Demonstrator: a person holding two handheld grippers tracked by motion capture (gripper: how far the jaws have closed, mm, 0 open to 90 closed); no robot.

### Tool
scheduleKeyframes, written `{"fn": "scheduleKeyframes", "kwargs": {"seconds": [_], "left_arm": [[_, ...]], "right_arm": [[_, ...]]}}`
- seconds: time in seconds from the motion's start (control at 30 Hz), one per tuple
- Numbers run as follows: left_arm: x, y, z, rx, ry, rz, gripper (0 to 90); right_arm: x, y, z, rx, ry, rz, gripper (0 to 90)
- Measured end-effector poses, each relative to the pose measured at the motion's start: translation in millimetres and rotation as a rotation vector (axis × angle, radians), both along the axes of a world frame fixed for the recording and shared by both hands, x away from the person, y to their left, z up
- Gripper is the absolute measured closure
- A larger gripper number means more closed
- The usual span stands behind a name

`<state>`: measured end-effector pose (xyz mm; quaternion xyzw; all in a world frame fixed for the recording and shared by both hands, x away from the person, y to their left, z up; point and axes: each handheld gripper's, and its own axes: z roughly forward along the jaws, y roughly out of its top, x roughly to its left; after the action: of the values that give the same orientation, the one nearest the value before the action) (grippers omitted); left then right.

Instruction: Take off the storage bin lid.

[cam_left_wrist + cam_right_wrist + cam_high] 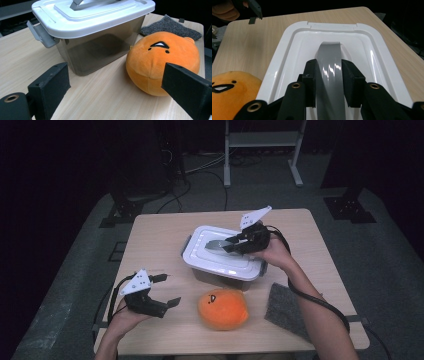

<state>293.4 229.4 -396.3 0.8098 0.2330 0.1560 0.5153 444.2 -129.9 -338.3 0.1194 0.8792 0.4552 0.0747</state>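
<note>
High view: storage box [222, 265] with white lid [220, 255] sits near table [155, 235] centre; right gripper [231, 244] reaches in from 3 o'clock over the lid, jaws around the grey handle [216, 244]. Right gripper view: the two black jaws bracket the grey handle strip [329, 75], one on each flank, touching or all but touching it — reads as a pinch, though whether it is fully tight I cannot tell. Lid seated on the box all round. Left gripper view: grey latch [41, 37] on the box's near end hangs outward, looks released; the far latch I cannot judge. Left gripper [164, 290] rests low at 8 o'clock of the box, well apart from it, jaws spread wide with nothing between them. Orange plush toy [223, 309] lies at 6 o'clock of the box, just beside its front wall, apart from both grippers. Dark grey felt pad [290, 307] at 4 o'clock, near the right forearm. Judgement: step in hand is gripping the handle to take the lid off; the toy seems meant for the box afterwards. Next move calls for a firm hold on the handle and a straight lift, watching that the tub does not rise with the lid; the idle left gripper could steady the tub or go for the toy.
</note>
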Motion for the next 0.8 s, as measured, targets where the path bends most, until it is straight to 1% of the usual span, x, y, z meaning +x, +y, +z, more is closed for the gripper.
{"fn": "scheduleKeyframes", "kwargs": {"seconds": [0.2,0.37,0.47,0.57,0.8], "left_arm": [[0.5,1.3,-0.1,-0.005,-0.001,0.003,7.2],[0.1,2.2,-0.1,-0.003,-0.001,0.004,7.2],[0.1,3.1,0.0,-0.004,-0.002,0.007,7.2],[0.2,3.5,0.2,-0.002,-0.005,0.008,7.2],[0.0,2.1,-0.5,-0.001,-0.002,0.01,7.2]], "right_arm": [[-0.8,-3.2,3.6,0.03,-0.002,-0.009,65.9],[-4.3,-9.5,15.2,0.052,-0.016,-0.018,65.9],[-9.5,-16.5,24.1,0.062,-0.029,-0.021,65.8],[-15.9,-25.3,32.2,0.061,-0.045,-0.024,65.8],[-31.8,-50.8,44.6,0.064,-0.061,-0.049,65.8]]}}
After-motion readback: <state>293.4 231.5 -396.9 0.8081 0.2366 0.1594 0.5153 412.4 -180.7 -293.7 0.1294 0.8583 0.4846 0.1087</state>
